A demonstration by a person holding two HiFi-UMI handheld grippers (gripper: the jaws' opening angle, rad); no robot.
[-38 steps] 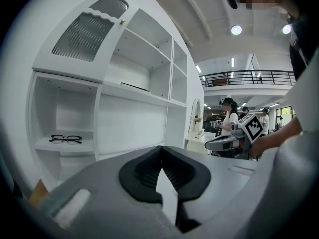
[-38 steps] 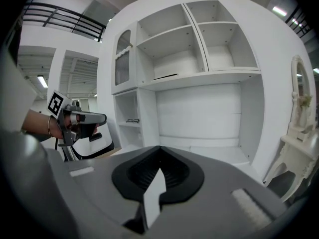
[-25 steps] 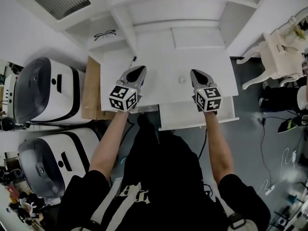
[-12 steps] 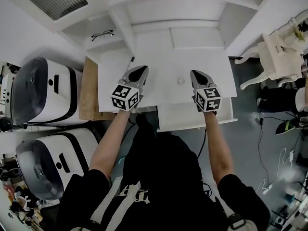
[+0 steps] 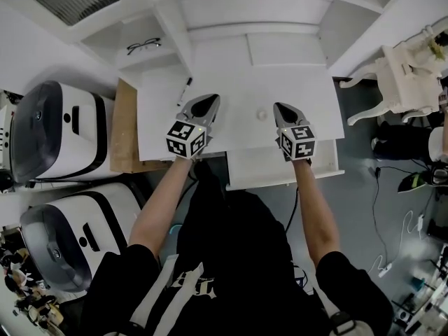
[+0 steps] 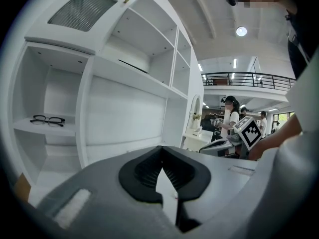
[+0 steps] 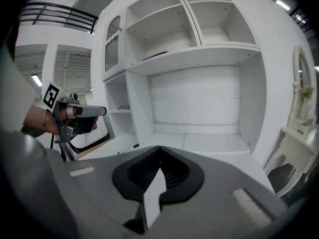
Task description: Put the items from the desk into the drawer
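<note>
Plainly, the desk's loose things lie apart from one another: a black-and-white marker (image 5: 185, 87) sits near the left edge of the white desk (image 5: 238, 72), and a small pale round thing (image 5: 262, 115), too small to name, lies between the two grippers, nearer the right one. A pair of dark-framed glasses (image 5: 143, 46) rests on a low shelf of the white shelf unit (image 5: 210, 9) to the left of the desk. The drawer (image 5: 259, 168) stands pulled out from under the desk's front edge, on the right side. The left gripper (image 5: 208, 101) hangs over the desk's front left part with its jaws brought together and nothing between them; the marker lies just beyond its tip. The right gripper (image 5: 283, 108) hangs above the front of the desk, over the back of the drawer, its jaws likewise closed and empty. Both are held out by bare forearms and point toward the shelves. Beside the desk on the left a bare wooden board (image 5: 126, 128) lies, and past it stand two white-and-black machines (image 5: 63, 131). To the right of the desk stands an ornate white piece of furniture (image 5: 406, 75) on the grey floor (image 5: 364, 208).
</note>
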